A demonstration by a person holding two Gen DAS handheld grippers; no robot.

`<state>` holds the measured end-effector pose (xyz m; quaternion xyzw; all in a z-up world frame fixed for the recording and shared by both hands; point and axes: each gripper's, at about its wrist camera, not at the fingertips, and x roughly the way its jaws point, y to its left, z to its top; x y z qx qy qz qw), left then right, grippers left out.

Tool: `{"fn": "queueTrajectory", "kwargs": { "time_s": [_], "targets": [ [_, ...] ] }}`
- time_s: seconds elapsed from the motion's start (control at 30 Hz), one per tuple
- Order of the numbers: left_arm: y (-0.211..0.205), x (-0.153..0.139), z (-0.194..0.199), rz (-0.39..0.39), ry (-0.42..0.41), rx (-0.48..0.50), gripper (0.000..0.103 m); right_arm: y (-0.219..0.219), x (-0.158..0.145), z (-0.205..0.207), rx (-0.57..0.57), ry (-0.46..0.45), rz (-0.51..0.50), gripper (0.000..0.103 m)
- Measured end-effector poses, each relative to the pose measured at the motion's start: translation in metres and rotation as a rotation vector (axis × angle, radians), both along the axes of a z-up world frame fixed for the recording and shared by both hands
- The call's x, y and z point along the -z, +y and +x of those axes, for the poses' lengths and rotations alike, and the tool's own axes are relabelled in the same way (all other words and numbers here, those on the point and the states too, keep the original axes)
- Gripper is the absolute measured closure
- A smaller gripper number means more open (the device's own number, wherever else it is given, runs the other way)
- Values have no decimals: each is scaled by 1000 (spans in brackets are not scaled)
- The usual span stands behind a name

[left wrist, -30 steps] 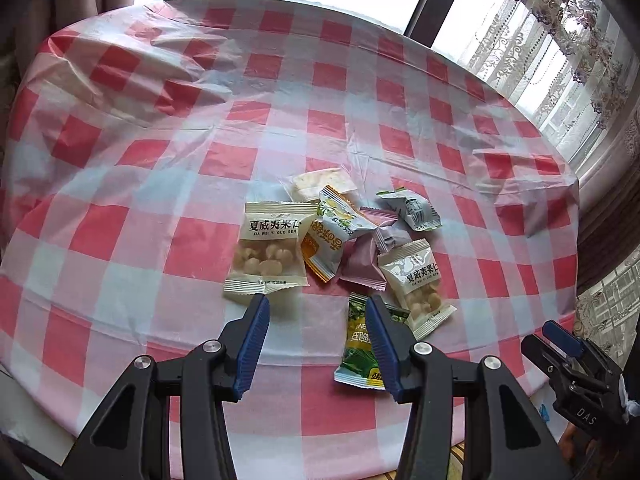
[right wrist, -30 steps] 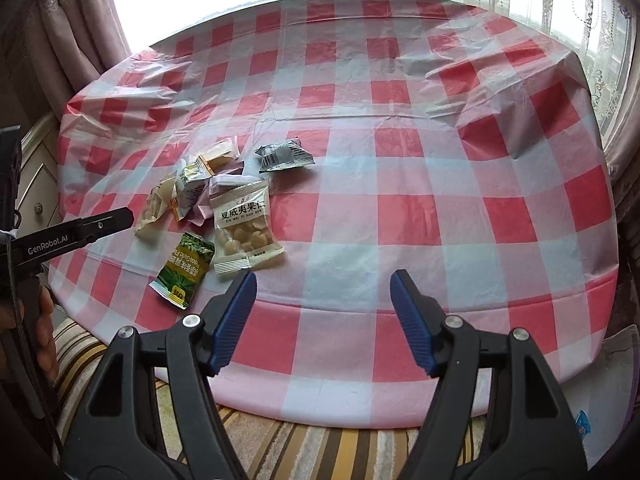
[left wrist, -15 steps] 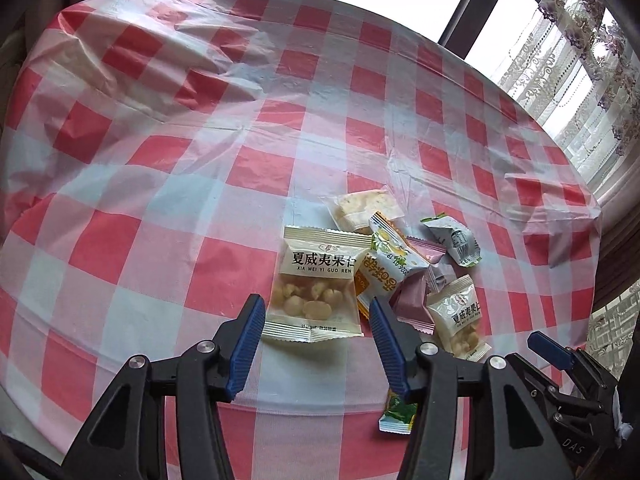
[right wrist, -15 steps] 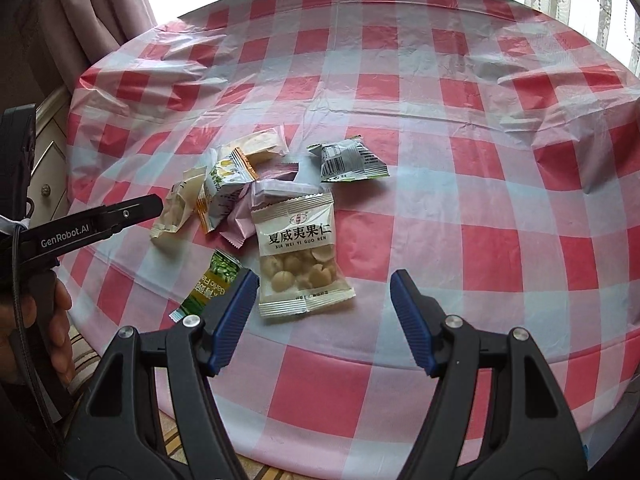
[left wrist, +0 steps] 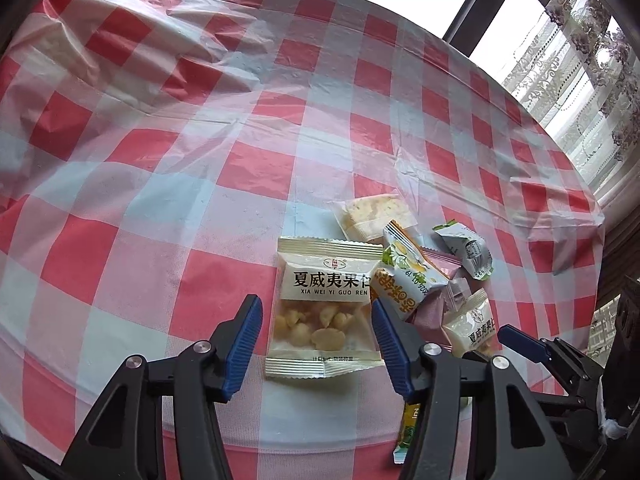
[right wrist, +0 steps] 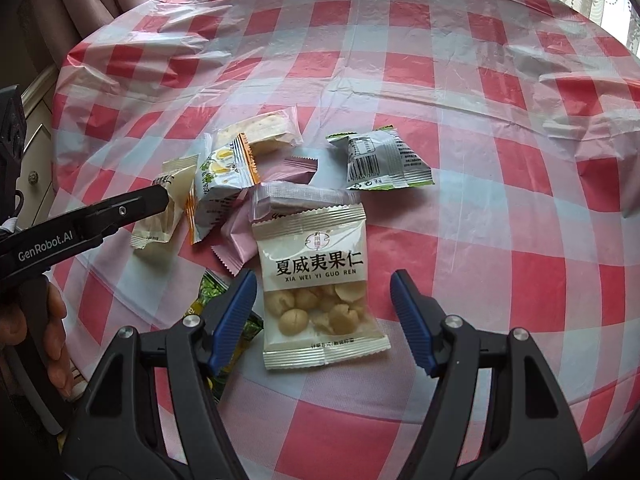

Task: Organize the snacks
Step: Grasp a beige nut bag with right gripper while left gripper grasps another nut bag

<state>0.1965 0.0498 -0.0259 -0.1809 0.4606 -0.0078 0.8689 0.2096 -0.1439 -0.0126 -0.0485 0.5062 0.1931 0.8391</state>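
I had the left gripper and right gripper both spread wide, each straddling its own macadamia packet, lined up to pinch from the near side.

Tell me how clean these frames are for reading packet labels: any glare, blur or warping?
Left wrist view: the window is blown out white, fisheye bends the red-and-white checked plastic tablecloth, yet the clear-fronted nut packet with black Chinese lettering reads sharply. Right wrist view: soft sheen on tablecloth wrinkles, the second such nut packet crisp, edges strongly curved.
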Motion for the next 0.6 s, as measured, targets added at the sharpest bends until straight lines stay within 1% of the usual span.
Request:
{"fn": "queueTrajectory", "kwargs": {
  "time_s": [0.13, 0.3, 0.43, 0.6],
  "targets": [
    [1, 4, 6, -5, -4, 6, 45, -1, 6, 6, 11, 11, -9, 31],
    [2, 10, 9, -20, -5, 13, 45, -2, 7, 8, 17, -10, -37, 31],
    [2, 11, 12, -9, -12, 34, 45, -10, 9, 8, 51, -24, -87, 31],
    [-1, 10, 12, 14, -14, 43, 45, -19, 11, 9, 77, -29, -107, 31]
  ]
}}
